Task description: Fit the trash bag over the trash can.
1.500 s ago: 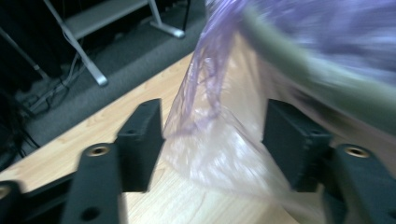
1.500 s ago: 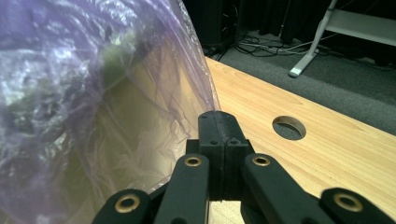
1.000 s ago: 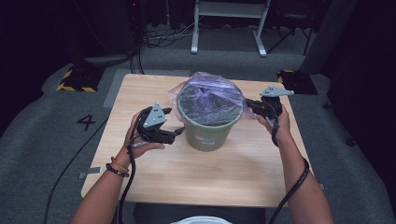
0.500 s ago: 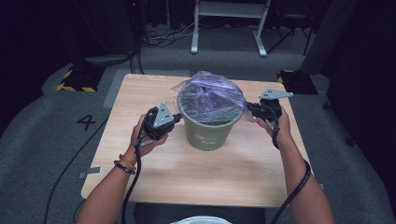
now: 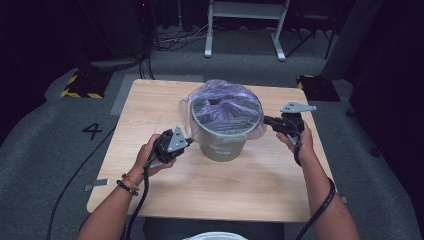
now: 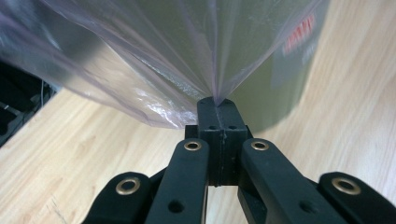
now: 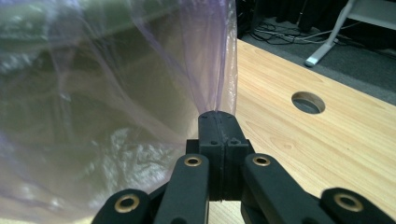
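A green bin (image 5: 222, 145) stands in the middle of the wooden table (image 5: 150, 105), lined with a clear purplish plastic bag (image 5: 225, 107) that drapes over its rim. My left gripper (image 5: 189, 142) is low against the bin's left side, shut on the bag's edge. In the left gripper view its jaws (image 6: 218, 103) pinch the film (image 6: 154, 60), which stretches taut up over the bin wall (image 6: 275, 70). My right gripper (image 5: 265, 120) is at the bin's right rim, shut on the bag's edge there. In the right gripper view the film (image 7: 116, 93) rises from its closed tips (image 7: 217, 114).
A round hole (image 7: 308, 101) is cut in the tabletop to the right of the bin. A white metal stand (image 5: 245, 25) and cables lie on the floor behind the table. A white rim (image 5: 217, 236) shows at the near edge.
My left gripper went up to the bin's left rim, closed on the bag's edge, then came down along the bin's side, drawing the film down. The right gripper has kept still.
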Tool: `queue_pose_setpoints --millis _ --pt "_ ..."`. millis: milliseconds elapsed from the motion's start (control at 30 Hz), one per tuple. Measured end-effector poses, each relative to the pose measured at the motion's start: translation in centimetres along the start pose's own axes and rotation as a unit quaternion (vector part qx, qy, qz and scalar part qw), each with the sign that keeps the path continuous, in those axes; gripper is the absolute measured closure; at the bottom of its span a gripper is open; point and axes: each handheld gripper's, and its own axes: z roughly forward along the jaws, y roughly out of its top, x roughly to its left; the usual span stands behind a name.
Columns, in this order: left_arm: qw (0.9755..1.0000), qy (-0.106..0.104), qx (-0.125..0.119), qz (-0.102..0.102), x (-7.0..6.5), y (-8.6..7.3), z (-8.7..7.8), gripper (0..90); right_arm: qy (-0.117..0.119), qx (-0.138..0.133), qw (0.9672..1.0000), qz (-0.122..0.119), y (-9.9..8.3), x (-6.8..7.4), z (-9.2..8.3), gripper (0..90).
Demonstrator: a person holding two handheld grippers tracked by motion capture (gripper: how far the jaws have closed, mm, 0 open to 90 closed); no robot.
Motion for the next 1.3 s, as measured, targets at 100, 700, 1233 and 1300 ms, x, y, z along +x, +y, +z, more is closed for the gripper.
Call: queue_pose_setpoints --millis 100,700,1233,1300 --pt "0.9996 -0.009 0.025 0.003 -0.3 -0.8 0.6 90.0 -0.003 0.001 0.9999 0.012 -0.4 -0.3 0.3 90.0" --pt "0.9971 -0.016 0.007 -0.074 1.1 -4.4 -0.7 58.4 -0.026 -0.020 0.9991 0.027 -0.9 -1.0 0.6 85.0" --pt "0.9812 -0.001 -0.143 -0.130 4.4 0.0 -7.7 23.5 -0.025 -0.101 0.9938 -0.038 2.9 -0.2 -4.8 47.6" --pt "0.9820 0.008 -0.141 -0.125 5.2 1.4 -7.4 24.4 -0.018 -0.108 0.9929 -0.048 3.9 0.1 -4.8 45.9"
